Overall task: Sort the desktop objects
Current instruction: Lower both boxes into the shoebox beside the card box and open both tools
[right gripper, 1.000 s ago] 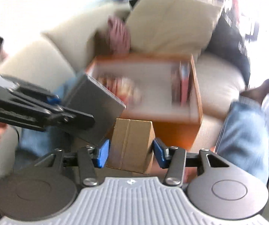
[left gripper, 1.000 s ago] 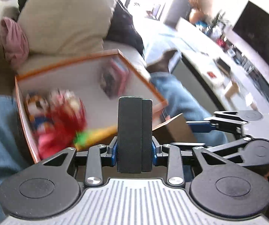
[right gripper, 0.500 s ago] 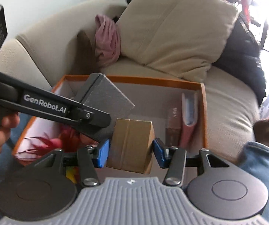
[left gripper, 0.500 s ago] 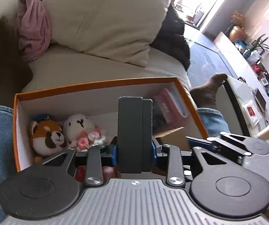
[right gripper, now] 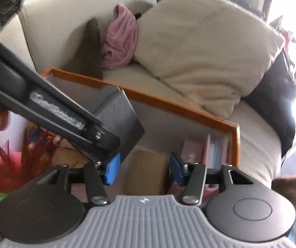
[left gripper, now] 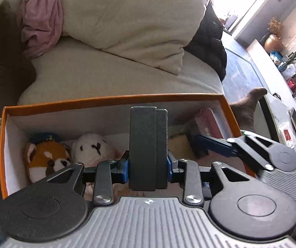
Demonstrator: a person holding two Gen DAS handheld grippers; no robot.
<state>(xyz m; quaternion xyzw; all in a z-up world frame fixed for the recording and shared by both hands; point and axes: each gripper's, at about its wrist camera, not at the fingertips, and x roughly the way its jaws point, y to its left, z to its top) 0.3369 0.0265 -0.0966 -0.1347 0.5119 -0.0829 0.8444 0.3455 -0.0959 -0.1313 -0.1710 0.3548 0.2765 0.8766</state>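
1. Both grippers are hanging lower over the orange box [left gripper: 110,101] than a second ago, and the blur is clearing.
2. At the box's left end, a fox plush [left gripper: 46,161] and a white plush [left gripper: 92,146] are lying side by side.
3. At mid-box, the left gripper [left gripper: 148,165] is keeping its fingers clamped on an upright dark grey case [left gripper: 148,144].
4. Further right, the right gripper [right gripper: 143,170] is opening its fingers; a brown cardboard box [right gripper: 145,171] is sitting between them, with gaps on both sides.
5. Against the right wall, pink books [right gripper: 205,150] are standing upright.
6. Behind, a cream cushion [left gripper: 131,16] is resting on the sofa [left gripper: 106,78].
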